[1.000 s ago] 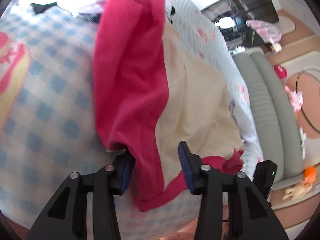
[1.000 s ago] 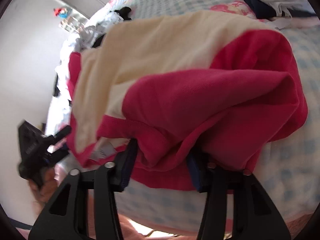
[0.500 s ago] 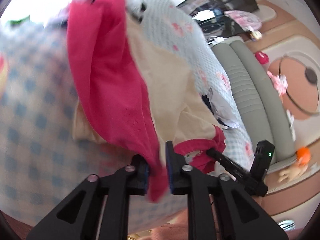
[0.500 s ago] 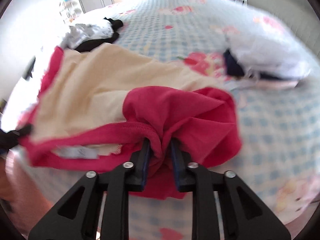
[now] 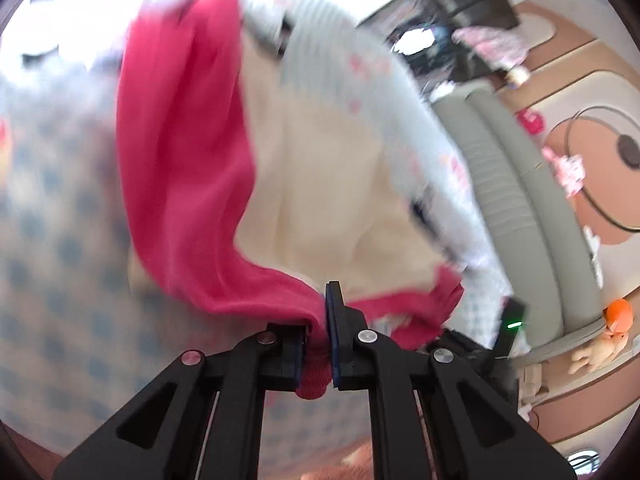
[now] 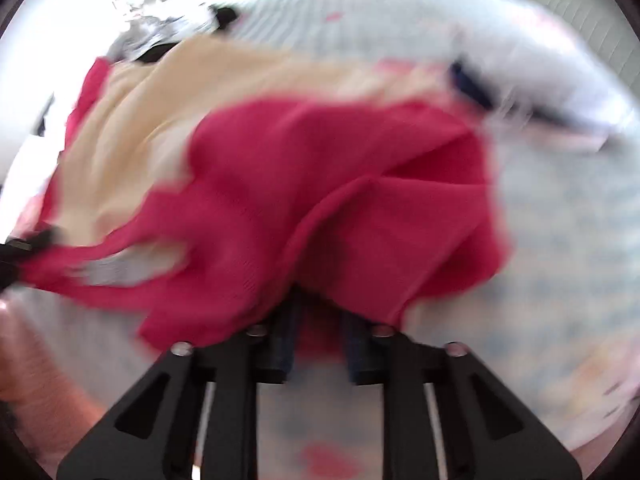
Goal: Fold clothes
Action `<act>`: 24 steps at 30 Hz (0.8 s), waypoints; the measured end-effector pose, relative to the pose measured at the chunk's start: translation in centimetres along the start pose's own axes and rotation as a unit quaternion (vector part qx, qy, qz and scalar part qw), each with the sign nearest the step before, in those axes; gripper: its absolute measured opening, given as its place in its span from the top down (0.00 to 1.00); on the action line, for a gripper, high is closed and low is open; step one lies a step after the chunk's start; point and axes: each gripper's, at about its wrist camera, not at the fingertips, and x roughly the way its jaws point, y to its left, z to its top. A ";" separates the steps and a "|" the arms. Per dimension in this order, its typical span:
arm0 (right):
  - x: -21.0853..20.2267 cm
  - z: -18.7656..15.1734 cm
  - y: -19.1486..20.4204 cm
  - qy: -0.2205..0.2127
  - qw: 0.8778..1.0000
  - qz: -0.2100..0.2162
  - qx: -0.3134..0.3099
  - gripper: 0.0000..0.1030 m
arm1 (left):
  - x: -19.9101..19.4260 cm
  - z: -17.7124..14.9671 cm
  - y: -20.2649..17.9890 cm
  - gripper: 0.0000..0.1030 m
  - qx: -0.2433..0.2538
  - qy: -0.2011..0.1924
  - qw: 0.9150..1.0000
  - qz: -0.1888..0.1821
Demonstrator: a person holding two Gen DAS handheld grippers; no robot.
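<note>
Blue-checked bedsheet (image 5: 60,240) with pink prints takes up most of the view. Grey ribbed sofa (image 5: 500,184) runs alongside the bed, an orange toy (image 5: 618,312) sits near its end, and a dark shelf unit (image 5: 460,12) is way back.

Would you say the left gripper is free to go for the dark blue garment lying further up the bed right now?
Probably not. The left gripper is shut on the red hem of the red and cream garment, and that cloth hangs across its path. The dark blue garment lies beyond it.
</note>
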 end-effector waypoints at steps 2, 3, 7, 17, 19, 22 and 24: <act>0.0 1.4 -0.3 -0.023 0.998 -0.055 -0.020 0.92 | -1.4 0.9 -0.4 0.91 0.006 -0.021 1.000 -0.002; 0.0 2.0 -0.6 -0.033 0.997 -0.074 -0.019 0.92 | -2.1 1.1 -0.4 0.91 0.006 -0.030 1.000 0.000; -1.0 3.3 -2.1 -0.054 0.991 -0.124 0.011 0.88 | -3.1 0.6 1.8 0.90 -0.012 -0.019 1.000 0.001; -5.5 -2.2 -2.9 0.027 0.982 0.178 0.064 0.53 | -0.6 -2.8 6.9 0.81 -0.074 0.053 0.996 -0.002; -5.4 -3.3 -2.5 0.037 0.974 0.211 0.070 0.53 | -0.5 -2.5 7.3 0.73 -0.079 0.048 0.996 -0.004; -4.3 -3.7 -2.9 0.036 0.966 0.229 0.118 0.50 | -0.7 -1.5 7.1 0.67 -0.083 0.032 0.996 -0.005; -3.9 -3.8 -3.5 0.028 0.951 0.263 0.159 0.48 | -0.8 -0.6 7.1 0.62 -0.082 0.020 0.996 -0.008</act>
